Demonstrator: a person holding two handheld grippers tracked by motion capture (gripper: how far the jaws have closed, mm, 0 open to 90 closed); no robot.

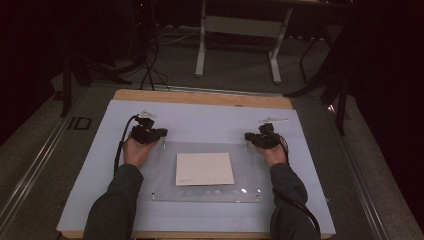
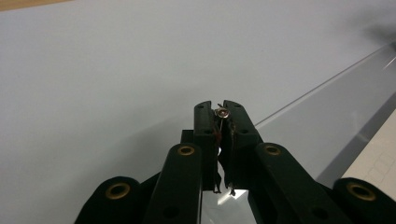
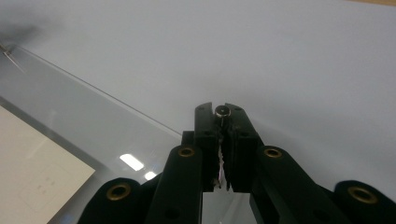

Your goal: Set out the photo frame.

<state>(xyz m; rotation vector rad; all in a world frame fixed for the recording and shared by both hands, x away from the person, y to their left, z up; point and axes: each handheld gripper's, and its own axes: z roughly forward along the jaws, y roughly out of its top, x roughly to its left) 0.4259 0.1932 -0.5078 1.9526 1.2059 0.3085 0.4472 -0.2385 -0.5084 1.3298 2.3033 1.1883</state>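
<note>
The clear plastic sheet [image 1: 165,172] lies flat on the pale blue mat [image 1: 210,120], its long axis running left to right, raised on small metal posts at its corners. The left gripper [image 1: 159,134] sits at the sheet's far left corner. In the left gripper view its jaws are drawn nearly together on the small round head of the left post [image 2: 222,112], which sits pinched between the tips. A cream paper card [image 1: 204,168] lies under the middle of the sheet, square to its edges, faintly printed near its near edge. The right gripper [image 1: 248,136] sits at the far right corner, and in the right gripper view its jaws are likewise closed on the dark round top of the right post [image 3: 222,110]. Each hand is at its own corner, so the sheet lies on the near side of both jaws, stretching towards the person. It looks thin, glossy and stiff, catching bright glints near its near edge.
</note>
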